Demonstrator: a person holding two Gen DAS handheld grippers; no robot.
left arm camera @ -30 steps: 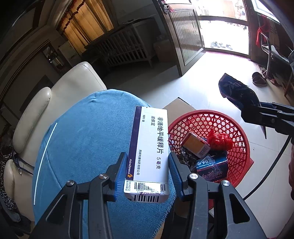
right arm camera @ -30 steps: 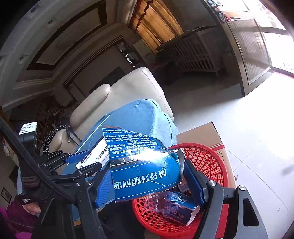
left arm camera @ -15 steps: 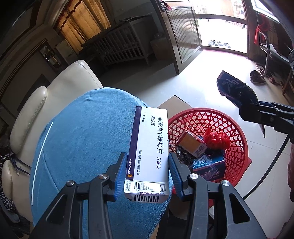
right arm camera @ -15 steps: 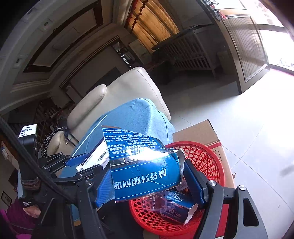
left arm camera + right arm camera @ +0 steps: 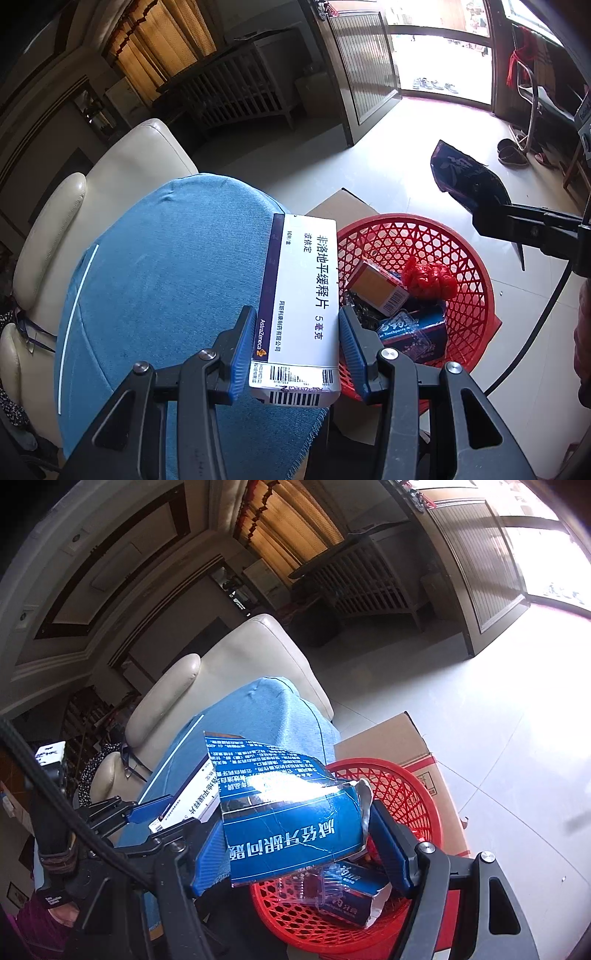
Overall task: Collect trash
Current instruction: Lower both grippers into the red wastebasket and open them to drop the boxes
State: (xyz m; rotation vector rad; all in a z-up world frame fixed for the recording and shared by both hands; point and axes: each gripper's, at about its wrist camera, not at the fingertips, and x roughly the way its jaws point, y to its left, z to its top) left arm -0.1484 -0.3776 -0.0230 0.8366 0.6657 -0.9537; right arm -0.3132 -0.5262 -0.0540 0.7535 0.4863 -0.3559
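Medicine box [image 5: 301, 295], white, marked "AstraZeneca", "5" and "10" beside Chinese characters: I see my left gripper [image 5: 295, 350] jaws pinching it over the blue-covered tabletop [image 5: 166, 277]. Torn blue carton [image 5: 291, 823], Chinese lettering: pinched in my right gripper [image 5: 295, 845] above the red basket [image 5: 417, 797].

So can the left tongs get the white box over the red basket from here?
Probably yes. The left tongs hold the white box right beside the red basket, whose open top looks clear on that side; the right tongs hold a blue carton over it.
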